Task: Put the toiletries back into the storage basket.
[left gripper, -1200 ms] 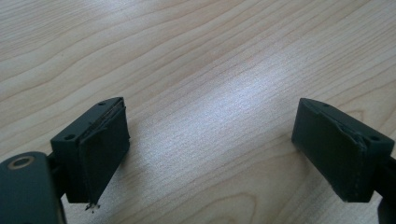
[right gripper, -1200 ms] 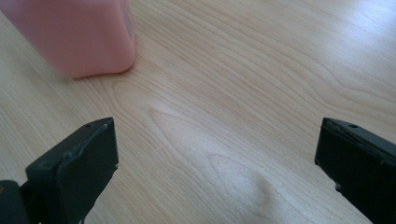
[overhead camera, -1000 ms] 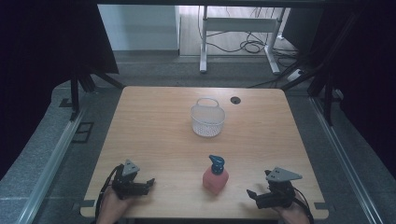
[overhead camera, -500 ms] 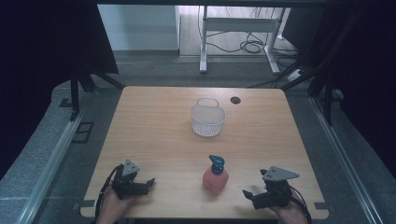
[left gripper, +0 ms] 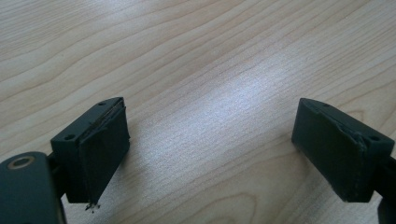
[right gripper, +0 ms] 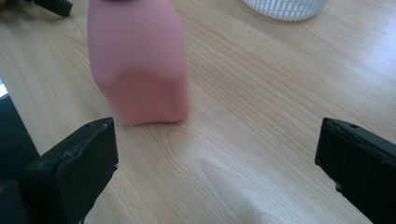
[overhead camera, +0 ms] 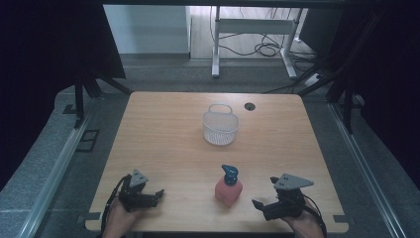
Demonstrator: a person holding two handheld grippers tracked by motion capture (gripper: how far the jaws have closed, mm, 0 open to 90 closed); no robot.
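A light wooden table seen from above. A pink plastic bottle with a blue pump top stands upright near the table's 6 o'clock edge. The right gripper, held at about 5 o'clock, points toward the bottle from just beside it, not touching; its jaws are spread wide with nothing between them (in the right gripper view the bottle sits at 11 o'clock, beyond the left jaw). The left gripper rests at 7 o'clock, well apart from the bottle, jaws likewise released over bare wood. A white plastic mesh basket with a handle stands near the centre, toward 12 o'clock.
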